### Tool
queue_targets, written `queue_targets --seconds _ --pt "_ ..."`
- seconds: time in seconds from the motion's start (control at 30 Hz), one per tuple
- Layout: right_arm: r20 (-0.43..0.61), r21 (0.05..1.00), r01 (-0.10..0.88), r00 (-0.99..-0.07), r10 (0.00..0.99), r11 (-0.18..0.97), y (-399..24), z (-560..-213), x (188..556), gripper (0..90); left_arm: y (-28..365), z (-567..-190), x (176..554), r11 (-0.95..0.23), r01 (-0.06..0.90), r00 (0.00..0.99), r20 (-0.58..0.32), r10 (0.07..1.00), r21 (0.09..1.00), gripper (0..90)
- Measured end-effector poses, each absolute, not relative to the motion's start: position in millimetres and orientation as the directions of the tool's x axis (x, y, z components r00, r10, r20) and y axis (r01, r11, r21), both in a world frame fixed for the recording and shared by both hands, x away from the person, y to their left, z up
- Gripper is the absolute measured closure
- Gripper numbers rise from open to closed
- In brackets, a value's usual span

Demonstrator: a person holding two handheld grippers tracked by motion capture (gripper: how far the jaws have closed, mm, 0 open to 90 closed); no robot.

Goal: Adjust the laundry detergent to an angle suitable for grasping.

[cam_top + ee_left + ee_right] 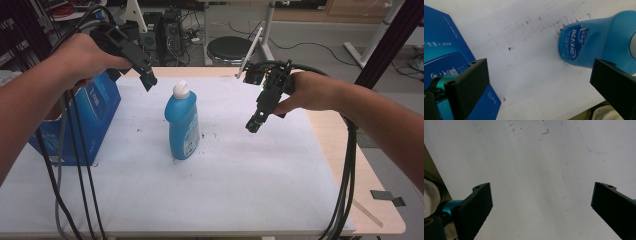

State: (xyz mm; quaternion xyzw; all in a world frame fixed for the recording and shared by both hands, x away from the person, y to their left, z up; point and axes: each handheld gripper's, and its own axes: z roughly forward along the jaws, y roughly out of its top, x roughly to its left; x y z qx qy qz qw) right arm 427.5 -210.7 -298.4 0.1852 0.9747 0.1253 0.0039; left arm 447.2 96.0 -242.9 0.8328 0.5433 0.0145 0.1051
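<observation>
Blue bottle (182,125), white-capped, stands upright mid-sheet beside the blue box (95,115), open white cover all round, between my left gripper (148,80) and right gripper (254,123), both spread wide.

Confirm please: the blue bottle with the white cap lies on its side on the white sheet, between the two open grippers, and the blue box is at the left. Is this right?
Not quite. The blue bottle stands upright on the white sheet, as the high view shows. The rest holds: it is between the open left gripper and right gripper, with the blue box at the left.
</observation>
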Motion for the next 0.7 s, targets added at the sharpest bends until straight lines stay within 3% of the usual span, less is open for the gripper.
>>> queue_targets --seconds 0.7 --pt "0.028 0.25 0.346 -0.936 0.351 0.904 -210.6 -292.4 417.1 2.7 96.2 -236.1 433.4 -0.376 0.901 0.401 -0.085 0.912 0.214 2.5"
